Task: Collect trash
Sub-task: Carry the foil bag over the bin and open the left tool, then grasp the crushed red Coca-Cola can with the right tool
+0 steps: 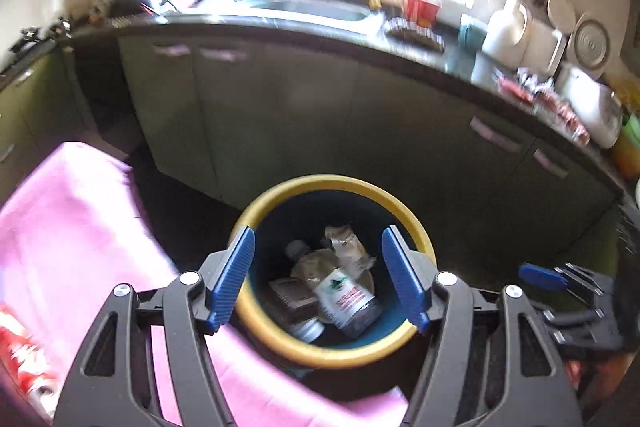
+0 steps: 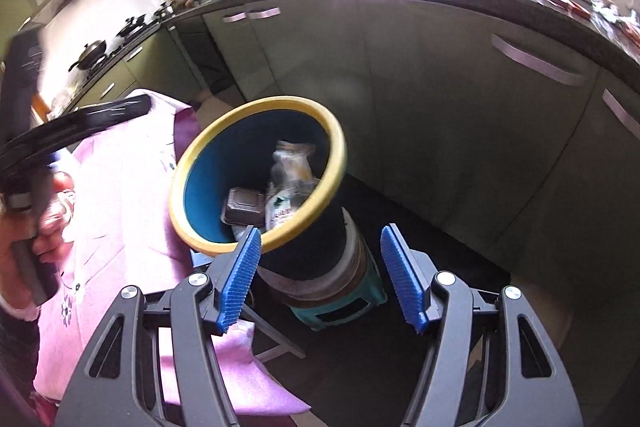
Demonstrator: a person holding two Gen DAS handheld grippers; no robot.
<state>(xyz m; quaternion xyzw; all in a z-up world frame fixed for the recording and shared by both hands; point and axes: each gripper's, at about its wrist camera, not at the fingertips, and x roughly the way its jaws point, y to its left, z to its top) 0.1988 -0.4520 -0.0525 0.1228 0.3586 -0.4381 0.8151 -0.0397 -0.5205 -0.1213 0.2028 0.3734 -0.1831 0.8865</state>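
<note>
Red can (image 1: pixel 24 359) cut off, blurred.

One bin (image 1: pixel 256 331), two bottles (image 1: pixel 348 301), one box (image 1: pixel 290 295), two grippers (image 1: pixel 318 277)

Both tools look alike: the left tongs (image 1: pixel 318 277) and the right tongs (image 2: pixel 320 277) each have two black plastic arms with triangular cut-outs, joined by linkage bars and pinned with round silver screws. Each arm ends in a bright blue ribbed pad (image 2: pixel 240 283) set on its inner face. In the right wrist view, far to the left of the right tongs, the person's hand (image 2: pixel 38 223) grips a black and grey handle, with a pale pink cuff (image 2: pixel 18 311) just below it.
</note>
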